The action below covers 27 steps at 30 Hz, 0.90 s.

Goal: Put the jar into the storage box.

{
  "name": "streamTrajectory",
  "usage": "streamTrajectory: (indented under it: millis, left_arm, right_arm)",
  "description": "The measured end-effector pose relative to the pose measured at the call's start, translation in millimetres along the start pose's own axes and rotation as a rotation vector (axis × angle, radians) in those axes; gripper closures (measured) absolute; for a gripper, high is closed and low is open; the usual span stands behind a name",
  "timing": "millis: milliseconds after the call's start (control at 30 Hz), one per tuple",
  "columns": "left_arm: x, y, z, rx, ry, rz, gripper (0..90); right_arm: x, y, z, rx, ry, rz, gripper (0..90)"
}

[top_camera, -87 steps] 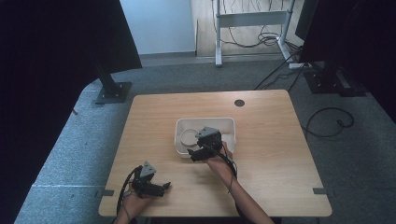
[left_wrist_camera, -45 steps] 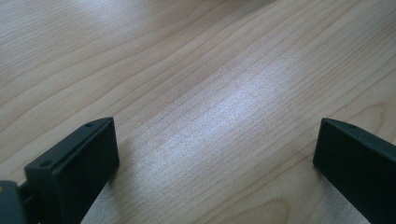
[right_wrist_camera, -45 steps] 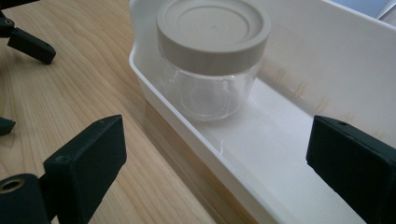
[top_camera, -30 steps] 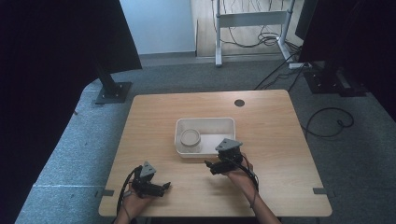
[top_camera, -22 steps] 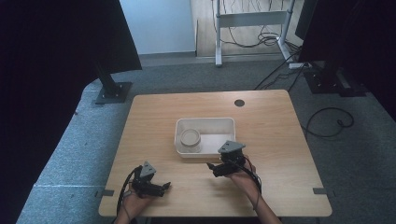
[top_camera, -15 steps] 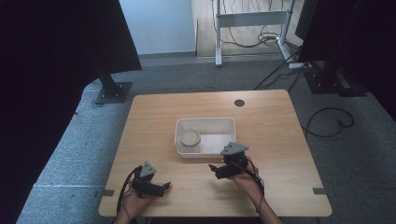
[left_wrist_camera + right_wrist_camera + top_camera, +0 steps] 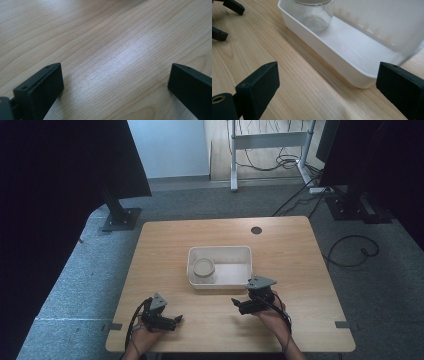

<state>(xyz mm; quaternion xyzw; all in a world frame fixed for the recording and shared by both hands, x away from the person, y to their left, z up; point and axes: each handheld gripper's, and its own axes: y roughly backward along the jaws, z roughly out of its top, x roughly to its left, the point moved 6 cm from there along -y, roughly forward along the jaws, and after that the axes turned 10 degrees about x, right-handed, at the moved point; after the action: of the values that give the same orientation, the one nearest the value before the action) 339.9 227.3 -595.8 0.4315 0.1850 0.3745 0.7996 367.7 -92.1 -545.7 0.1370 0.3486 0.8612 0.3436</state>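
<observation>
Two hand-held grippers rest low over the pale wooden worktop [image 7: 280, 240], each with its black jaws spread wide and nothing between them. The right gripper [image 7: 239, 304] sits just in front of the white rectangular plastic tray [image 7: 220, 251], near its right front corner, clear of the rim; its own view looks along the tray's near wall [image 7: 329, 60]. A clear glass jar with a pale lid [image 7: 204, 270] stands upright inside the tray, against its left end; in the right gripper view the jar [image 7: 317, 15] shows through the translucent wall. The left gripper [image 7: 175, 321] lies near the worktop's front left edge, well apart from the tray, its jaws framing bare wood [image 7: 115, 50]
</observation>
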Motion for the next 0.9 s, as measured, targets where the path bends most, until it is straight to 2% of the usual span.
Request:
streamTrajectory:
  millis: [900]
  left_arm:
    - [-0.1,0.0,0.1,-0.001,0.001,0.000,0.0]
  right_arm:
    - [-8.8,24.0,-37.0,0.017,-0.029,-0.031,4.6]
